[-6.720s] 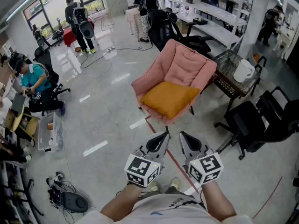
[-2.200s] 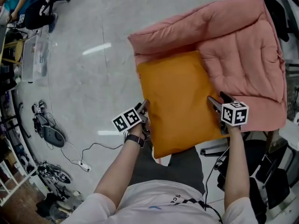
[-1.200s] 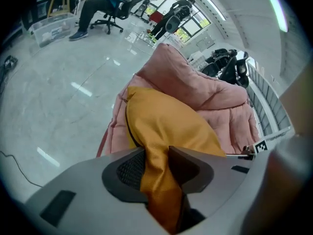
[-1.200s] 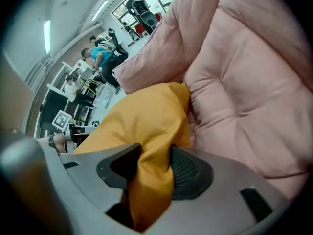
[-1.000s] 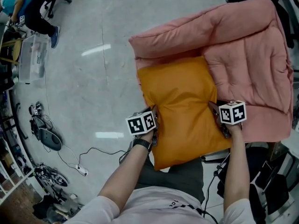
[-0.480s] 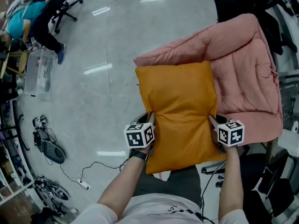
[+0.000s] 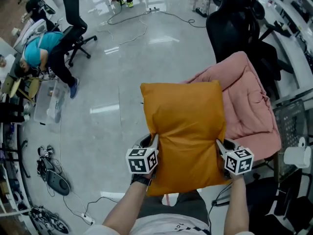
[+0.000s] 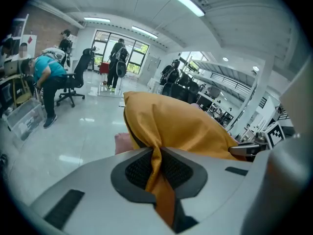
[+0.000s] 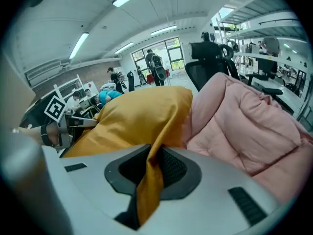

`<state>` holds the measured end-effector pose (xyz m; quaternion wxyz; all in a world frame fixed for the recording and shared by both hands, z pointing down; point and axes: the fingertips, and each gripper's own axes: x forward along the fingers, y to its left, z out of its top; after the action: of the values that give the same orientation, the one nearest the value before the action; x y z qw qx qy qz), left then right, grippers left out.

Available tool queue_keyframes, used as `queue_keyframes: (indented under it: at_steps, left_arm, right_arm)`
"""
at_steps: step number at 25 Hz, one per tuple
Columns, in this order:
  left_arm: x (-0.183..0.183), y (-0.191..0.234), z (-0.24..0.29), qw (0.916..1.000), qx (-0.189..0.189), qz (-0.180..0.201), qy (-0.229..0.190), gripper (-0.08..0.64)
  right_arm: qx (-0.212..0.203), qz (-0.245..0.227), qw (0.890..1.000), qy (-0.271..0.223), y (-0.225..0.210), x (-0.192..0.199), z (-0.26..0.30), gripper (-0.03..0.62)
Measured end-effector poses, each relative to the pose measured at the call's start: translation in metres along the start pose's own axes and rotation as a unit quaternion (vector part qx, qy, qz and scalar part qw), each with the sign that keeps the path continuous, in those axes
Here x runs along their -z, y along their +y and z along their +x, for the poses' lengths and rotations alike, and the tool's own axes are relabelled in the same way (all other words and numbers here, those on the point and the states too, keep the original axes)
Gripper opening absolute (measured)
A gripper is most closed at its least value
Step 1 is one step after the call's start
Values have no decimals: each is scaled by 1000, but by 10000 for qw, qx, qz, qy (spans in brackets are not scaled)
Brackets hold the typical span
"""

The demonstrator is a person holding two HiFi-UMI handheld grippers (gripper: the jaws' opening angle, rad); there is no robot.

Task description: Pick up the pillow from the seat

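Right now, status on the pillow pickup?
Left gripper, right gripper: both shut on orange pillow's side edges. Pillow held up off pink armchair. Nothing in the way.

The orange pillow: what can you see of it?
The orange fabric pillow is rectangular, plump and smooth, creased near the grips. It faces the camera, its left edge pinched in the left tool, its right edge in the right tool. Behind it sits a pink padded armchair; contact there is unclear.

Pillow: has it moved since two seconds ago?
Yes. The pillow has risen off the pink chair toward the person, pinched by the left gripper and right gripper.
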<state>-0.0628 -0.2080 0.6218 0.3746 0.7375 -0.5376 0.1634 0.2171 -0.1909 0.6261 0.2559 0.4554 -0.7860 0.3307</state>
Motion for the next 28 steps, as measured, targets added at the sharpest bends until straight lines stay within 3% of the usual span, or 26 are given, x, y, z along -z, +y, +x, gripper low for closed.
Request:
queue_keyframes:
  at_steps: [7,15,28]
  left_arm:
    - [-80,-16,-53,9969,132,310,-708,45]
    - [-142,-45,-110,9876,307,634,-1402,45]
    - [-224,-75,-206,9619,413,1171,-2435,46]
  right_arm:
    - [53,-83,9963,-856,34,-69,-44,64]
    - [60,-96,9863,-1648,60,-121,-100,63]
    - [78,-483,9609,-2726,116,-194,-176,58]
